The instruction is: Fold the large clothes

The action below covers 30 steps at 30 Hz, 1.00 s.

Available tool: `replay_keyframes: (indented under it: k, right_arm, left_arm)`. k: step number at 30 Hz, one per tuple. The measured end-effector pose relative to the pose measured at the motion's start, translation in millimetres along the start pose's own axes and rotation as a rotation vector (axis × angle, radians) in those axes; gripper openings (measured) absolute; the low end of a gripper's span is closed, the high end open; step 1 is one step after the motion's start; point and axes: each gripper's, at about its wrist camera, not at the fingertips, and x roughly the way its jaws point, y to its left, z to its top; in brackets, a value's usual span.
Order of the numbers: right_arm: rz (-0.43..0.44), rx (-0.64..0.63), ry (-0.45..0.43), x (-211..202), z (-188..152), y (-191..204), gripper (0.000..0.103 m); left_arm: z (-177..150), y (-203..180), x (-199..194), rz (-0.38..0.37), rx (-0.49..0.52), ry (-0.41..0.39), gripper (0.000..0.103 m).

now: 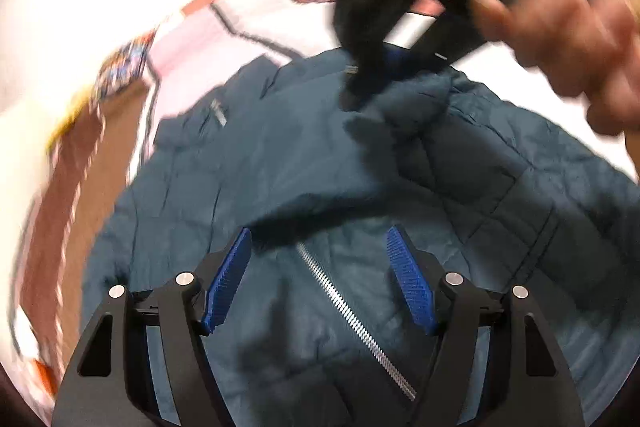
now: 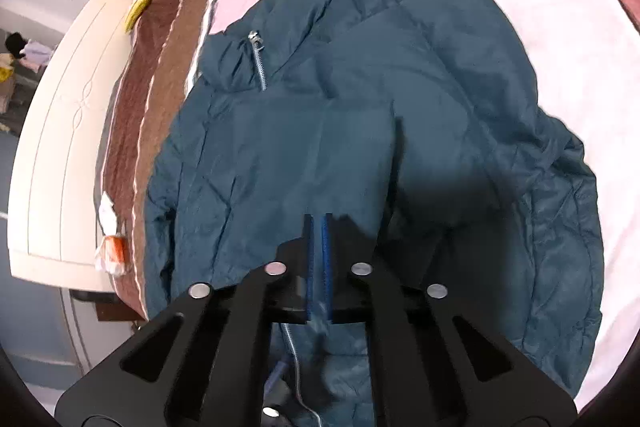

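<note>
Left fingers [image 1: 320, 279] spread; right fingers [image 2: 318, 255] pinching jacket [image 2: 360, 147], collar toward headboard [image 2: 60, 131].

Jacket [image 2: 360, 115] spread flat on the bed [image 2: 540, 27], right under the right claw [image 2: 318, 227], and it runs on ahead of it. Collar zip [image 2: 258, 63] ahead and left of that claw; headboard [image 2: 60, 131] off at the far left, blanket [image 2: 160, 75] between it and the jacket. Over at the left claw [image 1: 320, 259], the front zipper [image 1: 352, 315] lies below, between its fingers. Ahead and right of it, the right claw [image 1: 360, 83] sits on the jacket [image 1: 240, 179], a hand [image 1: 560, 27] behind it.
</note>
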Motion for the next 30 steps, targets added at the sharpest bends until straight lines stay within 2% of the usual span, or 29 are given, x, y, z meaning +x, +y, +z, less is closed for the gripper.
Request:
replay_keyframes:
  k: [5,9,10,13,15,16,17,18,21,23,24,26,28,30]
  right_arm:
    - [0.055,-0.046,0.024,-2.6,11.3,10.5,0.001]
    - [0.065,-0.116,0.016,-12.7,16.0,30.1,0.001]
    - [0.043,-0.125,-0.004,-20.3,17.3,30.2,0.001]
    - [-0.006,-0.079,-0.029,-26.7,21.9,10.9,0.004]
    - [-0.027,0.003,0.009,-17.8,26.3,-11.3,0.01]
    - [-0.025,0.03,0.026,-13.5,27.7,-17.6,0.016]
    - [-0.017,0.053,0.048,-7.4,28.9,-23.7,0.018]
    - [-0.009,0.068,0.068,-1.8,29.5,-27.3,0.018]
    - [0.035,0.071,0.113,13.9,31.0,-25.4,0.018]
    - [0.061,0.044,0.124,17.8,32.7,-14.1,0.007]
    - [0.073,0.027,0.127,17.5,33.1,-7.4,0.006]
    - [0.089,-0.05,0.109,11.8,34.2,17.7,0.006]
    - [0.093,-0.118,0.07,0.4,35.7,39.0,0.006]
    - [0.102,-0.135,0.033,-12.2,35.8,49.0,0.006]
  left_arm:
    - [4.1,-24.4,6.3,0.059,0.143,-0.039,0.069]
    - [11.4,-33.3,15.4,0.123,0.189,-0.063,0.069]
    - [13.5,-35.2,17.0,0.141,0.201,-0.072,0.069]
    - [16.8,-43.9,23.5,0.166,0.261,-0.079,0.069]
    - [16.8,-49.0,29.7,0.159,0.286,-0.07,0.069]
    - [17.5,-50.7,34.2,0.167,0.298,-0.064,0.067]
    - [18.1,-51.0,37.9,0.167,0.3,-0.055,0.064]
    - [20.1,-49.7,42.9,0.162,0.294,-0.033,0.054]
    - [23.3,-41.5,50.0,0.14,0.238,0.005,0.036]
    - [25.9,-31.4,50.7,0.137,0.192,0.019,0.028]
    - [27.4,-24.7,47.7,0.122,0.159,0.013,0.02]
    - [30.7,-6.5,38.3,0.074,0.062,0.004,0.014]
    - [33.4,11.0,32.7,0.078,-0.017,-0.004,0.01]
    - [34.2,33.1,28.7,0.075,-0.11,-0.01,0.009]
